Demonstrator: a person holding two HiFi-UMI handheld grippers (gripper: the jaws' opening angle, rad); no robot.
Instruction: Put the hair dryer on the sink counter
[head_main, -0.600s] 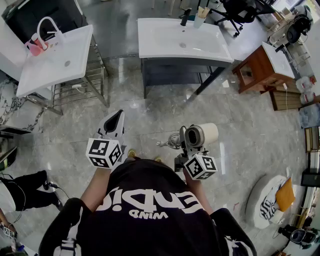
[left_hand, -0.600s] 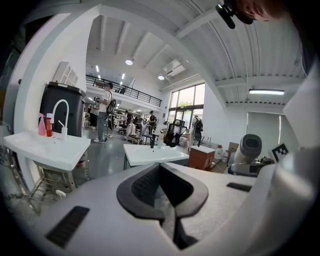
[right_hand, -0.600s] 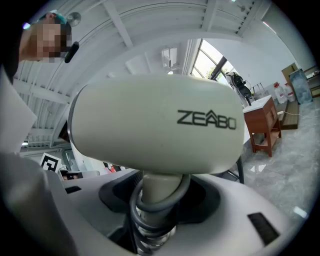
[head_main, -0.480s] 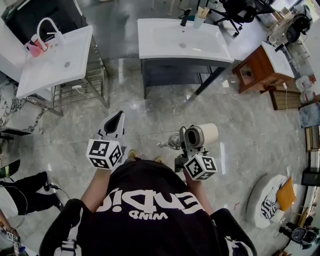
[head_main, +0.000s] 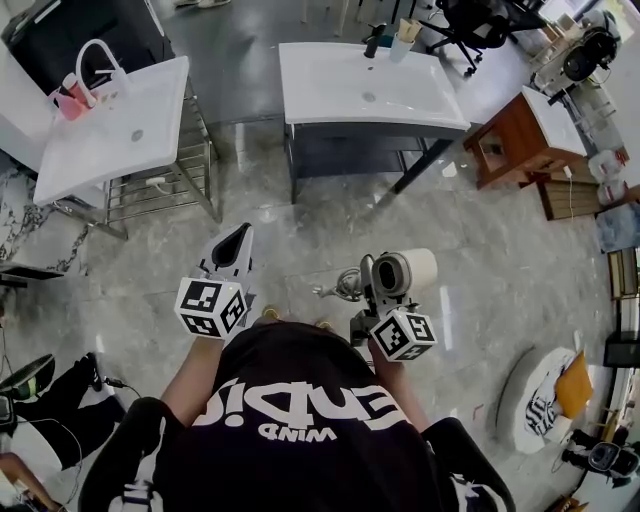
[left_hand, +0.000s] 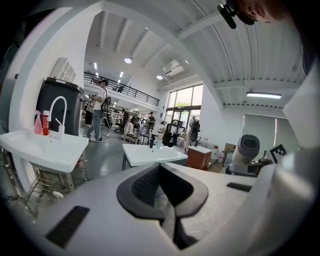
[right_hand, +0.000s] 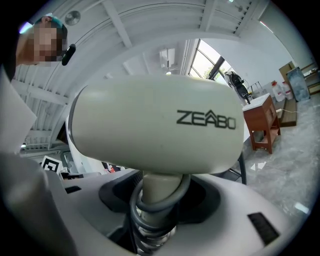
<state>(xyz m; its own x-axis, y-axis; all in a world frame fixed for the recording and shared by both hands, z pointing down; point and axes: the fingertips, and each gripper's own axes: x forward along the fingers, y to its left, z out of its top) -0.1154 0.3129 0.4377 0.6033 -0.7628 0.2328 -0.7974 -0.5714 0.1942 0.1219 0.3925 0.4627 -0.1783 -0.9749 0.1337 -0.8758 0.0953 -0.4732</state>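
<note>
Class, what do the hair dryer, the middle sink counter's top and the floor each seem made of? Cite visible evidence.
Hair dryer: probably moulded plastic, cream, satin; smooth shell, printed lettering.
Sink counter top: likely glazed ceramic or cast resin, glossy white; seamless dished surface.
Floor: apparently polished marble-look tile; grey veining, reflections.

**Desk:** Any wording in this one?

**Operator:** One brand from my feed: "ZEABO", in dark capitals on the pale barrel of the hair dryer (right_hand: 155, 125). Just beside the hair dryer, a black shirt (head_main: 300, 410) carries large white lettering, upside down to me. The small line by it looks like "WIND". I can't read the big word for certain.
</note>
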